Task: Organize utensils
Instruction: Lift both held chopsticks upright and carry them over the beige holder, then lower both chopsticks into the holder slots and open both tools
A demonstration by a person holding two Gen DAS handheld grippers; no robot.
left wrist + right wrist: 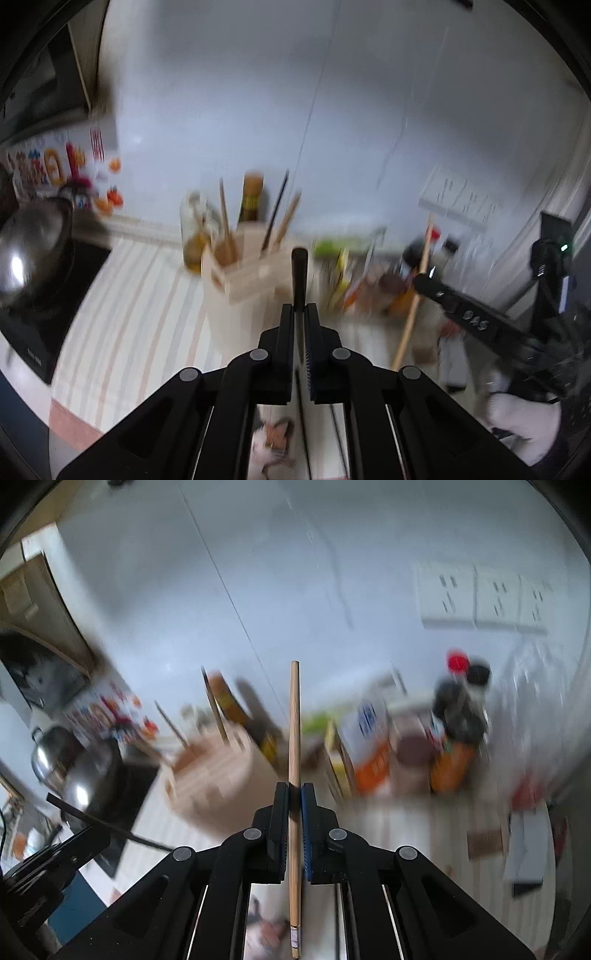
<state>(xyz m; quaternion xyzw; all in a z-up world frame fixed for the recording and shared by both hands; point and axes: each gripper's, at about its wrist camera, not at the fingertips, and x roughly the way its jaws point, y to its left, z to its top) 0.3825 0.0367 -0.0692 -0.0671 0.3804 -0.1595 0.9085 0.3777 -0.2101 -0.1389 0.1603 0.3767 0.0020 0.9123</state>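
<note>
In the left wrist view my left gripper is shut on a knife, whose black handle sticks out forward past the fingertips while the thin blade runs back between the pads. Just beyond stands a round wooden utensil holder with several chopsticks upright in it. In the right wrist view my right gripper is shut on a single wooden chopstick, held lengthwise, its tip pointing forward. The holder lies ahead and to the left. Each gripper shows in the other's view: right gripper, left gripper. Both views are blurred.
A steel wok sits on a black cooktop at the left. An oil bottle and a dark bottle stand behind the holder. Condiment jars and packets crowd the back right. A striped cloth covers the counter.
</note>
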